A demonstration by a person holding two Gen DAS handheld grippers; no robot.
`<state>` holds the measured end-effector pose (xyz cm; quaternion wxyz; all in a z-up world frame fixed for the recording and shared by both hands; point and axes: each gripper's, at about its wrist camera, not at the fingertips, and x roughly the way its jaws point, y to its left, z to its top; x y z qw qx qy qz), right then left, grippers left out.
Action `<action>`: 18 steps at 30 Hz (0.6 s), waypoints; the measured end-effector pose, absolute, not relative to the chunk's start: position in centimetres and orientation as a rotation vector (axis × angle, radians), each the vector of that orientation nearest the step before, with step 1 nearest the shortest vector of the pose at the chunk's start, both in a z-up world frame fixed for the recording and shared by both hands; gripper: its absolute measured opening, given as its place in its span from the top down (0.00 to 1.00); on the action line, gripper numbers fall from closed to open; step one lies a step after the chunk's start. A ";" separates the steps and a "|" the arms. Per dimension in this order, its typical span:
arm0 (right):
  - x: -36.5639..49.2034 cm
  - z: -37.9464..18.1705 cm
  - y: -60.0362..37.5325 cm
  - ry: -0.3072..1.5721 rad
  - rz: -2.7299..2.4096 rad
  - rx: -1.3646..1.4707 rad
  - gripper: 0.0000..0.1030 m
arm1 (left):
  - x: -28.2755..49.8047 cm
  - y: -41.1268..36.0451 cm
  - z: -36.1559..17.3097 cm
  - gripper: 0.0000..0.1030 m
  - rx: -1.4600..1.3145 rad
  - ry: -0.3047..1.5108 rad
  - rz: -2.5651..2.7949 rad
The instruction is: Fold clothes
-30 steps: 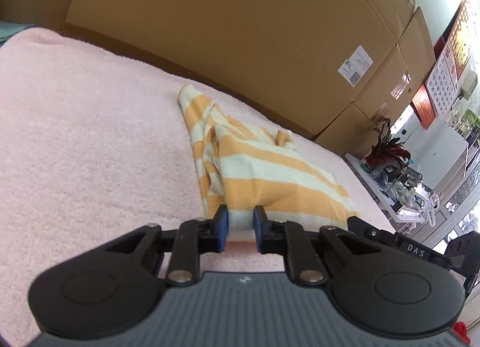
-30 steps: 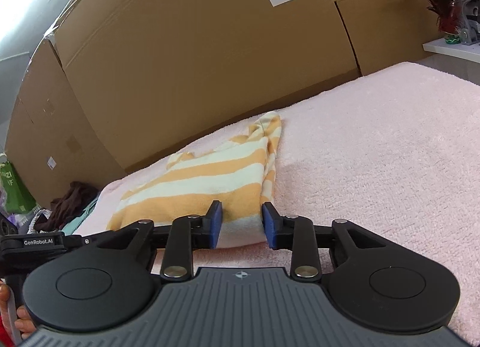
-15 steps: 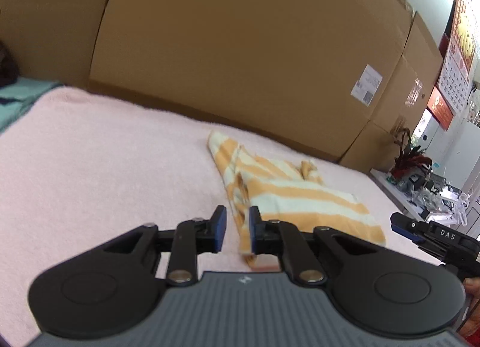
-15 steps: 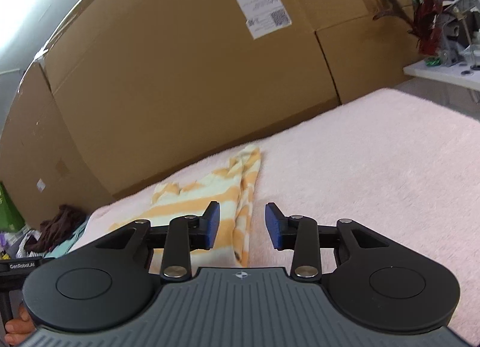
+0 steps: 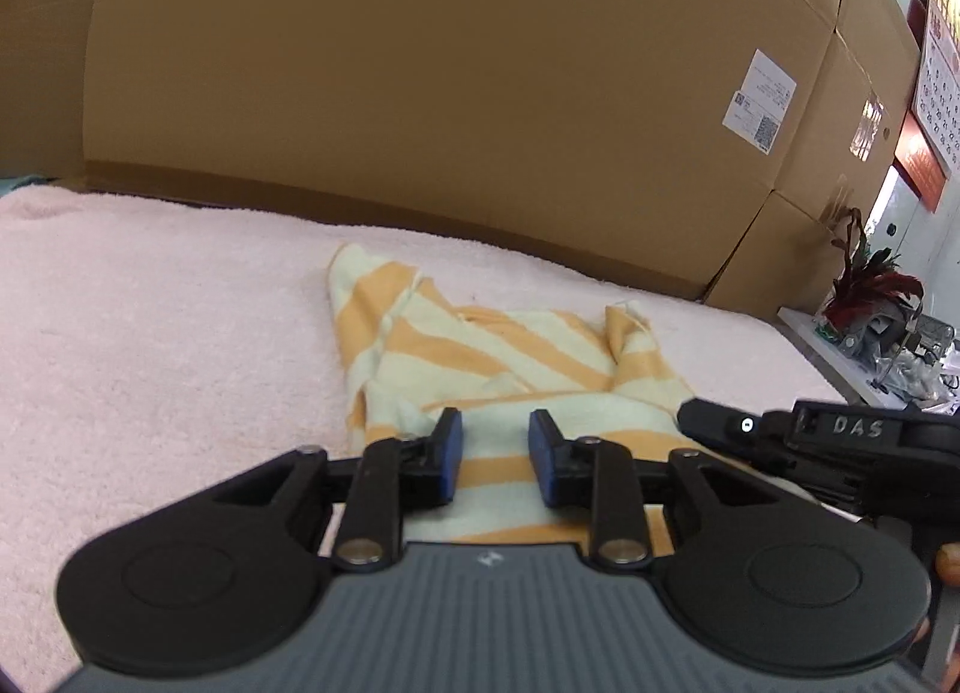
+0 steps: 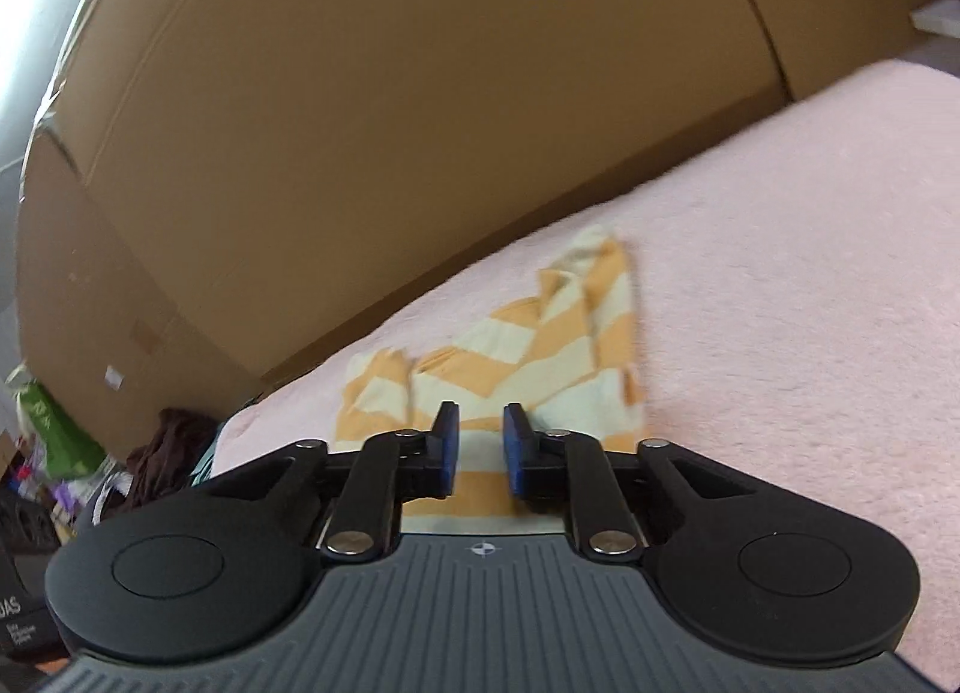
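The striped shirt [image 5: 480, 357] lies doubled over at mid-frame on the pink blanket [image 5: 150, 345], layers skewed and one corner poking up. Both the left gripper [image 5: 493, 447] and right gripper [image 6: 480, 441] hover over its near hem, spread and holding nothing. A pinch there could catch a single layer, dragging the fold apart.
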<state>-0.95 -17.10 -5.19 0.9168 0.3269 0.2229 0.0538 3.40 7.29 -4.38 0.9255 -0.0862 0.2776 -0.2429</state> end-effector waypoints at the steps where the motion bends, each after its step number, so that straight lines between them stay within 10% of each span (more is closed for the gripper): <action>1: -1.1 -5.9 -18.1 0.455 0.122 0.741 1.00 | 3.5 7.5 -4.5 0.70 -0.185 0.571 -0.504; 18: -3.9 -7.9 -20.9 0.353 0.030 1.025 1.00 | 7.2 15.2 -8.7 0.70 -0.849 0.657 -0.621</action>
